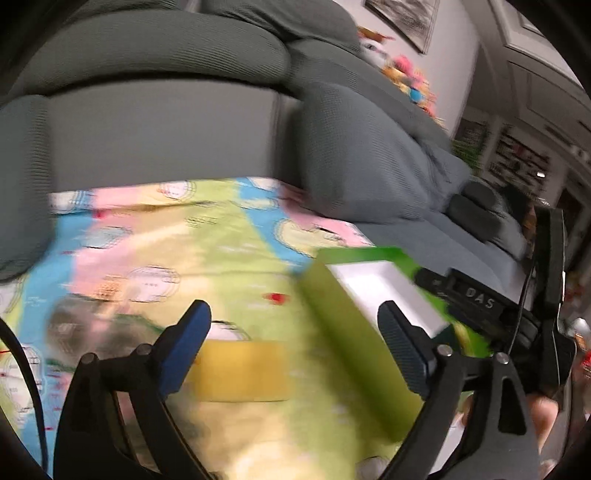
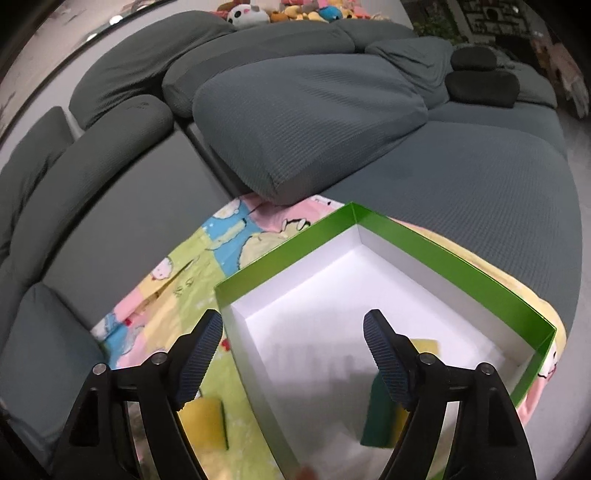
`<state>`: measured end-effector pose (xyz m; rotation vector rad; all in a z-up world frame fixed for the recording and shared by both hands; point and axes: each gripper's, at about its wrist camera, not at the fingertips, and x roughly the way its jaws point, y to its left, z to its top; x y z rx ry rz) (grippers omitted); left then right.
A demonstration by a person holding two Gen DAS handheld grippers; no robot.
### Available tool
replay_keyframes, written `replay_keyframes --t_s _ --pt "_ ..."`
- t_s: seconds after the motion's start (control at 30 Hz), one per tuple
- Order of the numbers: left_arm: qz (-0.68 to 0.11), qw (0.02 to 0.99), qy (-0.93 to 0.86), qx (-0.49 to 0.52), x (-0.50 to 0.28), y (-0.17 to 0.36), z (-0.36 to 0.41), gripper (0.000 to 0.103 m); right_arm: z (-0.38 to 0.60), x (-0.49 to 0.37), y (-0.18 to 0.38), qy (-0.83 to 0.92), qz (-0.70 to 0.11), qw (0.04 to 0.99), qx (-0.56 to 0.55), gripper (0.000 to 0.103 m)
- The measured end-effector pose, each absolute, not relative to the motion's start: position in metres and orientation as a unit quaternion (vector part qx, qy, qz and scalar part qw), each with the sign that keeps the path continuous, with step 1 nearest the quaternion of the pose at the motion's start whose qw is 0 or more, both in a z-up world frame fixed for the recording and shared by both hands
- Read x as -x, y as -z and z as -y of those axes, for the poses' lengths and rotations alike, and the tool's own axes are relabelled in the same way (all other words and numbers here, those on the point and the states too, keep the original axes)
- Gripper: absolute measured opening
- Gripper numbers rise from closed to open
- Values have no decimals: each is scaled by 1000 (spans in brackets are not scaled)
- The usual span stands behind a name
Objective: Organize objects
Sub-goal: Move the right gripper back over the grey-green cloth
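Right wrist view: the largest thing is a grey sectional sofa, its loose back cushions heaped behind a broad seat, with a row of plush toys along the top of the sofa's back and two dark bolster pillows at its far right end. Spread over the sofa seat is a pastel cartoon-print blanket in pink, blue, yellow and green patches. On the blanket sits a shallow green box with a white inside, one corner pointing toward the sofa's back cushions. Inside the box, near its right wall, stands a yellow-and-green sponge, partly hidden by a finger of the right claw. A second sponge, yellow with a thin green edge, lies on the blanket just beside the box's left wall. The right claw hangs over the box's left wall with its jaws spread wide and nothing between them. The left wrist view is heavily motion-blurred: the sofa fills the top, framed pictures hang on the wall behind it, and dark shelving shows to the sofa's right. The blanket lies below, with the box to the right. The left claw is likewise spread wide and empty, above a yellow sponge left of the box.
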<state>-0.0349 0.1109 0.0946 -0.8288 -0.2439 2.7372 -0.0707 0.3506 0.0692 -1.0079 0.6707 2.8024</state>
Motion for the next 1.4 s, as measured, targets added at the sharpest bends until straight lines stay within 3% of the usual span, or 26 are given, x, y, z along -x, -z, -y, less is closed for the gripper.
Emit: replay_keyframes --t_s 0.17,0.53,0.67,0.97,1.1,1.17,1.2,1.23,1.33,1.4 --pt "105 62 -947 296 22 -85 -42 96 -336 82 -55 -911 -199 44 360 81" --pt "166 -28 -937 305 -17 -67 51 96 -288 91 -42 -925 -64 90 364 81" --pt "178 -27 -931 318 -20 -60 56 96 -279 90 -43 -928 -37 110 353 81" --pt "186 -1 -916 355 -12 -46 45 96 -248 83 -48 -935 -52 17 350 81" --pt "179 9 -911 371 -11 -39 36 96 -227 56 -71 -954 -16 43 295 81" --pt "182 15 -908 377 -11 -36 34 96 -220 35 -88 -967 -38 -11 253 84" --pt "184 12 -908 377 -12 -35 33 96 -218 30 -93 -965 -60 -56 250 97" --pt "183 12 -908 378 -14 -34 31 96 -215 27 -94 -958 -86 -100 256 103" --pt "182 14 -906 381 -17 -31 27 97 -208 33 -81 -913 -159 -200 317 103" --pt "182 15 -906 383 -20 -29 25 100 -202 41 -66 -885 -180 -214 373 103"
